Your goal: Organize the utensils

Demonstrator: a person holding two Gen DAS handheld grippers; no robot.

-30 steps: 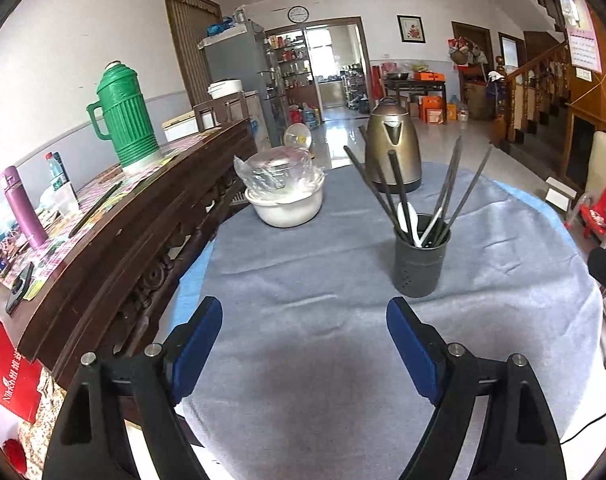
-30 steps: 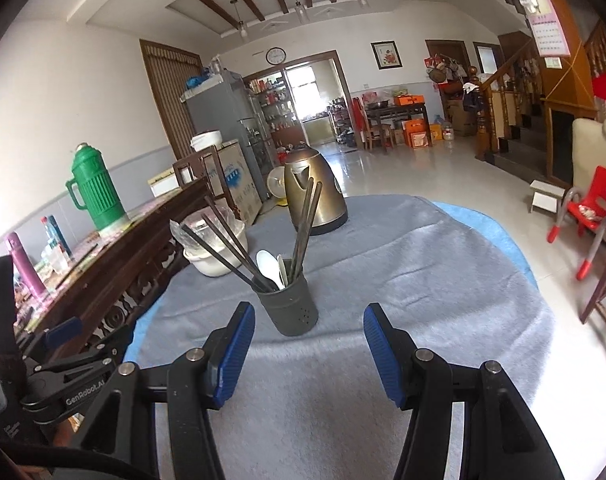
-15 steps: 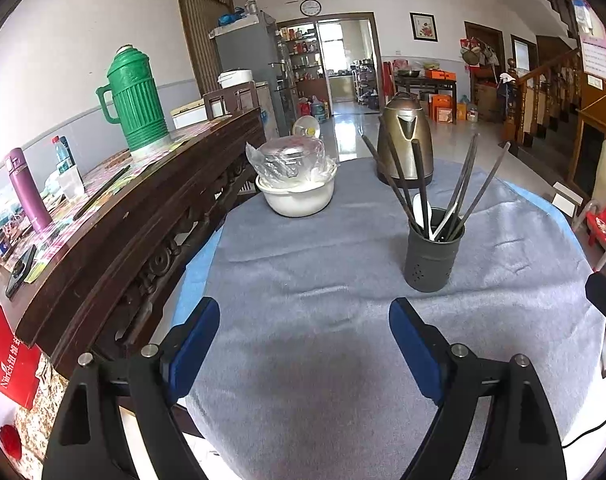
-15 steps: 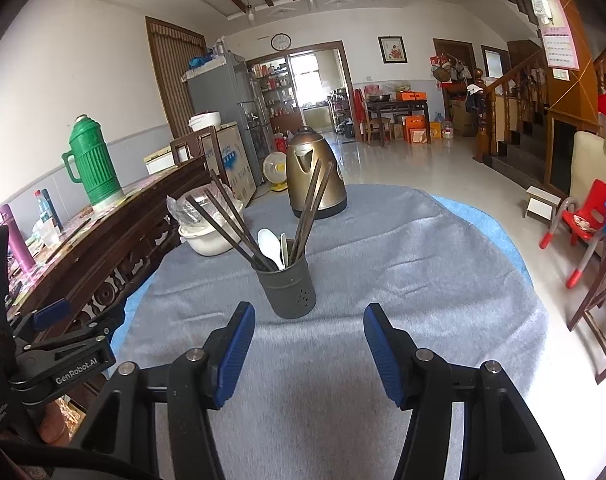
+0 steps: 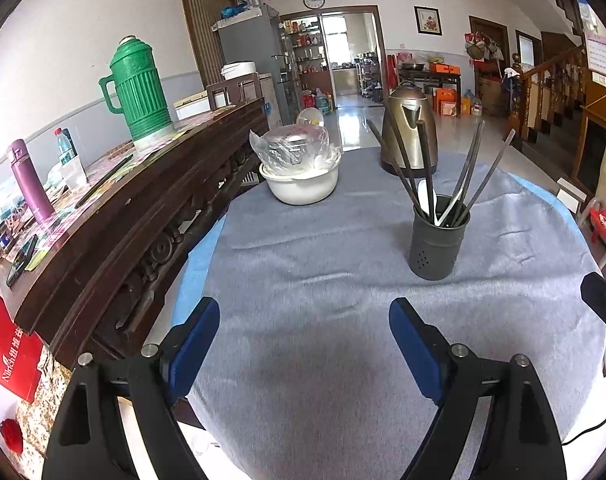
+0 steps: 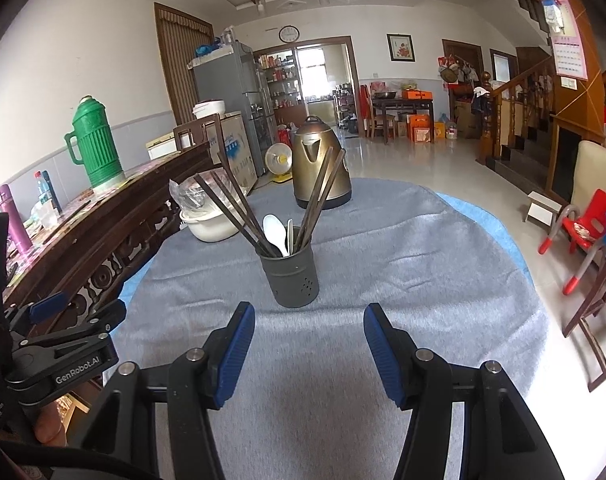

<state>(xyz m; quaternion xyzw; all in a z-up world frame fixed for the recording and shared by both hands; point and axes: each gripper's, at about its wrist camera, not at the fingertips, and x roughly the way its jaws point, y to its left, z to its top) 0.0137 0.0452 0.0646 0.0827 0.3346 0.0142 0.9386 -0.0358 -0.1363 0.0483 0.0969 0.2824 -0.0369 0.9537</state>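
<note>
A dark grey utensil holder [image 5: 437,242] stands upright on the grey tablecloth [image 5: 323,280]; it also shows in the right wrist view [image 6: 293,276]. It holds several dark chopsticks [image 5: 403,168] and white spoons [image 6: 275,234]. My left gripper [image 5: 303,332] is open and empty, low over the cloth, with the holder ahead to the right. My right gripper [image 6: 309,338] is open and empty, just short of the holder. The left gripper also shows at the left edge of the right wrist view [image 6: 63,340].
A bronze kettle [image 5: 411,128] stands behind the holder. A white bowl with a wrapped metal pot [image 5: 299,172] sits at the back left. A dark wooden sideboard [image 5: 115,216] with a green thermos [image 5: 139,92] runs along the left. Red child chairs [image 6: 583,228] stand right.
Both grippers have drawn back and tilted slightly; the holder now sits a little farther away in both views. Nothing on the table has moved.
</note>
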